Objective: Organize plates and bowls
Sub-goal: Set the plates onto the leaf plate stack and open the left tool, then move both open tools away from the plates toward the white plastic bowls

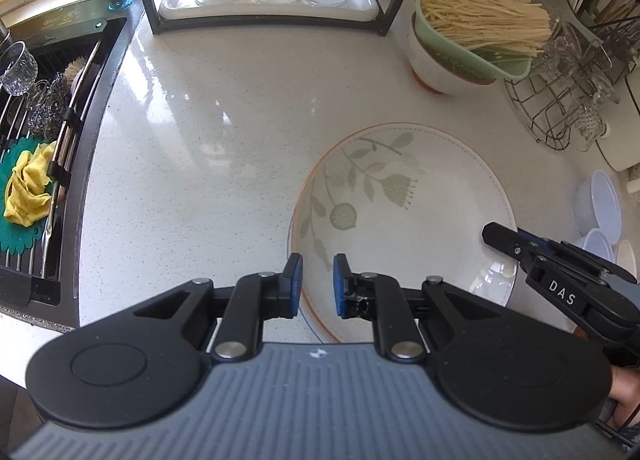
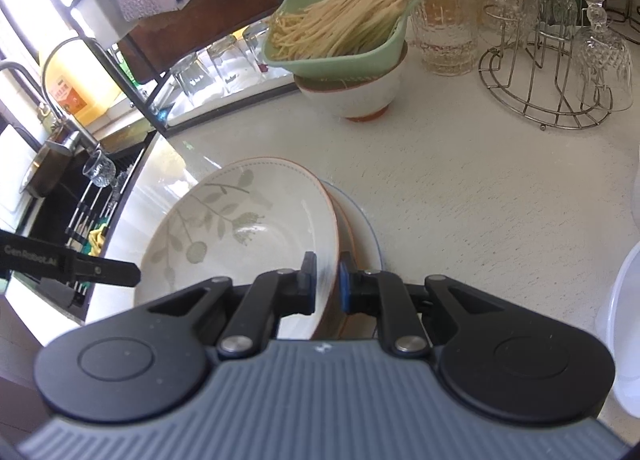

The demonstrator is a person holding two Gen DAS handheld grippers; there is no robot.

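A glossy leaf-printed plate (image 2: 240, 228) at lower centre is pinched at its orange-edged rim by the right gripper (image 2: 326, 284), tilted over a blue-rimmed plate (image 2: 366, 220). Stacking appears underway; gentle lowering is called for. The left gripper (image 1: 318, 284) is held narrowly apart, empty.

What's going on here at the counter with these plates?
A person is sorting dishes with a handheld gripper in each hand. The right gripper is clamped on the rim of a leaf-patterned plate, which sits tilted on a small stack of other plates on the white countertop. The left gripper hovers partly open over the plate's near edge, holding nothing. A white bowl carrying a green colander of noodles stands further back.
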